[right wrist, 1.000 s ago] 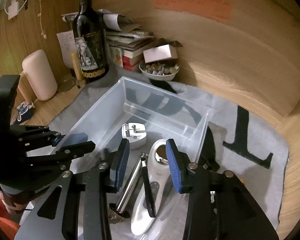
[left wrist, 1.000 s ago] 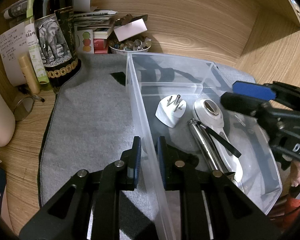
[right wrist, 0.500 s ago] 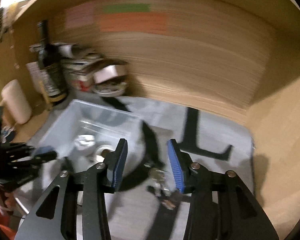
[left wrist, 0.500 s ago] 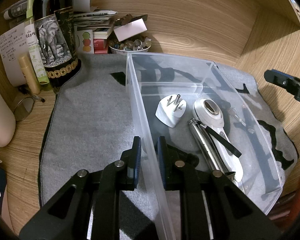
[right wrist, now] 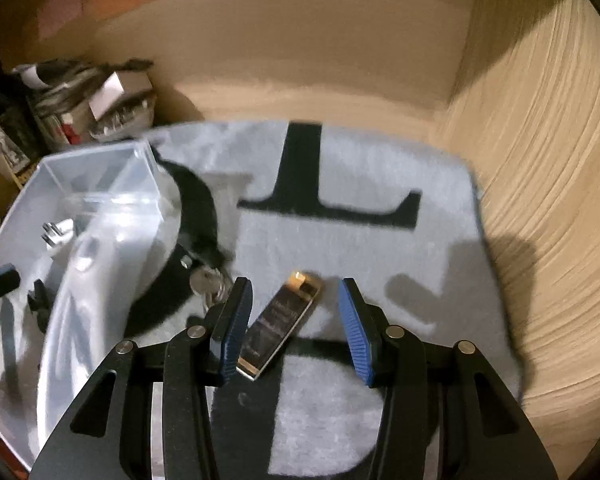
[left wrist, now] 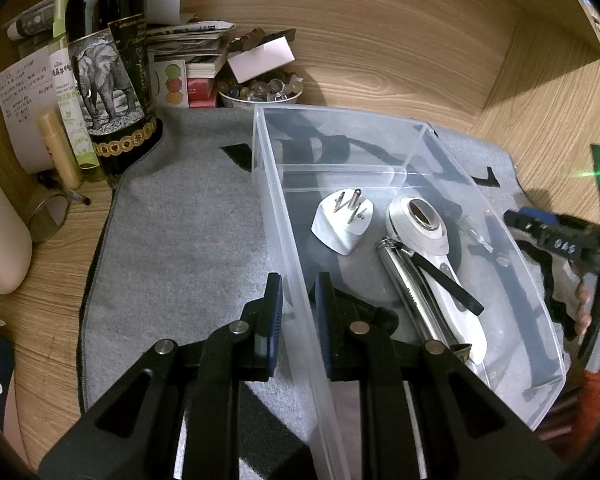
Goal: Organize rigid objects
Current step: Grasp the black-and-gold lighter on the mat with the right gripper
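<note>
A bin point(left wrist: 380, 136) sits on a mat point(left wrist: 180, 240). In it, a plug point(left wrist: 342, 220) lies left of a torch point(left wrist: 414, 288). A bottle point(left wrist: 108, 72) stands behind the mat's left corner; a lighter point(right wrist: 280, 326) lies right of the bin.

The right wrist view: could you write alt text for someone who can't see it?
The right gripper, jaws wide open, hangs over a small black-and-gold rectangular object lying on a grey mat. A bunch of keys lies just left, beside a clear plastic bin; the picture is motion-blurred.

Home desk nook (wood-panelled), wine bottle point(left wrist: 108, 80), stacked papers point(left wrist: 188, 40), handwritten note point(left wrist: 18, 96)
</note>
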A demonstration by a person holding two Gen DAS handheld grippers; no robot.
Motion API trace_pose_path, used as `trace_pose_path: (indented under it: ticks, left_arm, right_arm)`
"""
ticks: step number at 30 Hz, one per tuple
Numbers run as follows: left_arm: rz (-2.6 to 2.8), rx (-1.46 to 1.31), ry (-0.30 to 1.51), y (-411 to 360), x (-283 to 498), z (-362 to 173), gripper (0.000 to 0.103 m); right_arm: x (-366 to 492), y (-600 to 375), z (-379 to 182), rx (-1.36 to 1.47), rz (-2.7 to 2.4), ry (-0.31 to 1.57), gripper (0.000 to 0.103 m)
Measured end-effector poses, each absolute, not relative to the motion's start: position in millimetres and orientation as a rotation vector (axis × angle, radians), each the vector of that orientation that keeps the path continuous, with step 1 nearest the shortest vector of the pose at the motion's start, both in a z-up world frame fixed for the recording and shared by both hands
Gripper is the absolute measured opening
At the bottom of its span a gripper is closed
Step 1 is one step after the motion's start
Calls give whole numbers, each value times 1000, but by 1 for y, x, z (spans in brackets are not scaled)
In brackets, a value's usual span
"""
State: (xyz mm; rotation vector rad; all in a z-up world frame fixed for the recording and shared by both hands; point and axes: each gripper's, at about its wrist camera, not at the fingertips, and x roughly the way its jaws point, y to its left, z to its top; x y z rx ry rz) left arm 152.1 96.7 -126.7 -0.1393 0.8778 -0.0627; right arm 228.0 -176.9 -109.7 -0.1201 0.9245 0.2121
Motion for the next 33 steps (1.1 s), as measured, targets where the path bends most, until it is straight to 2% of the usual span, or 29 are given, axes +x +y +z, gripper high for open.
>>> trace_pose_path:
  ticks: [10,11,13,15,23,33]
  left_arm:
    - [-60,-137,885,97,154,-128,16]
    - [-60,-136,884,97,154,-128,16]
    - [-59,-136,884,97,156,-128,16]
    - [-60,-137,884,97,156,-128,16]
    - [-60,-136,884,97,156,-128,16]
    - [-59,-134,884,98,155,-128,16]
  right_arm:
    - [232,-185,-134,-65,233,983,41]
    - [232,-186,-134,-64,230,979,38]
    - [231,-188,-134,-74,215,975,25]
    - [229,-192,-134,-66,212,970,22]
    - [221,-195,-113,-65,214,906,22]
    - [206,-159,-47,-109,300,715,22]
